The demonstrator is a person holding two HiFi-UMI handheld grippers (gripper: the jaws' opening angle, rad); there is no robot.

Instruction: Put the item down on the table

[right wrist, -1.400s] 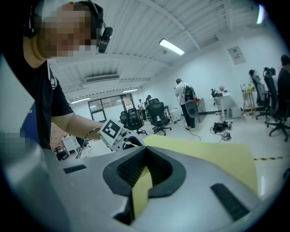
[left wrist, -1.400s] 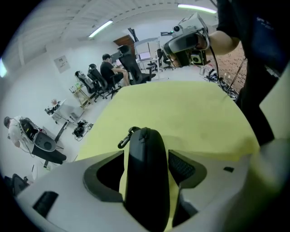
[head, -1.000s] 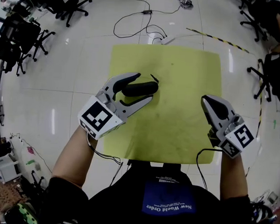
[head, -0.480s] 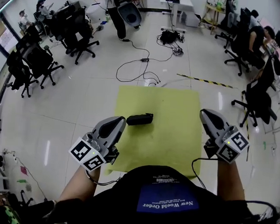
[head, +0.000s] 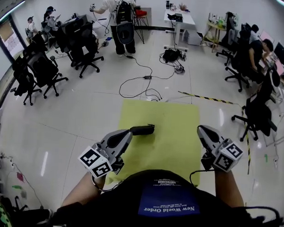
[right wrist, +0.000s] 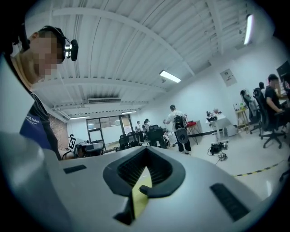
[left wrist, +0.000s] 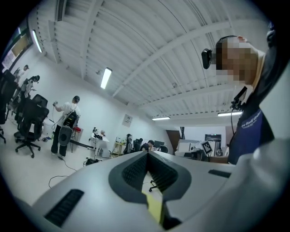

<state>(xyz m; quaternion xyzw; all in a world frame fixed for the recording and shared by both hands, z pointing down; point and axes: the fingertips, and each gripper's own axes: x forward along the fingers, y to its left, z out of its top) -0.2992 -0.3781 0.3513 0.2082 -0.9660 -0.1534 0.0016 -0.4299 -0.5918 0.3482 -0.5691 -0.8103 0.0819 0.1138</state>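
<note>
Quick look from my end. The item (head: 142,130) is down on the surface (head: 176,130), a flat yellow-green square with a matte look, sitting over a glossy white floor (head: 86,109). The item is a dark, stubby, rounded thing, lying on its side near the left edge of the surface, with a thin little bit sticking up at its right end.

The left gripper (head: 128,132) has its jaws pressed together with nothing in them. In the left gripper view the black ribbed pads (left wrist: 134,172) meet in a sharp point, and the camera is tipped up at a ribbed white ceiling. In the head view its tip sits right beside the left end of the item, but I can't tell if it touches. The shell is smooth grey plastic with a black-and-white marker cube (head: 96,162) at the back.

The right gripper (head: 201,130) is well apart from the item, over by the right edge of the surface. Its jaws are also closed tight on nothing, with the ribbed pads (right wrist: 131,170) meeting at the tip.

Around the room there are black office chairs (head: 45,75), a loose dark cable (head: 143,83) curling on the floor, a strip of yellow-black tape (head: 212,98), and a person (head: 120,17) standing at the far end.
</note>
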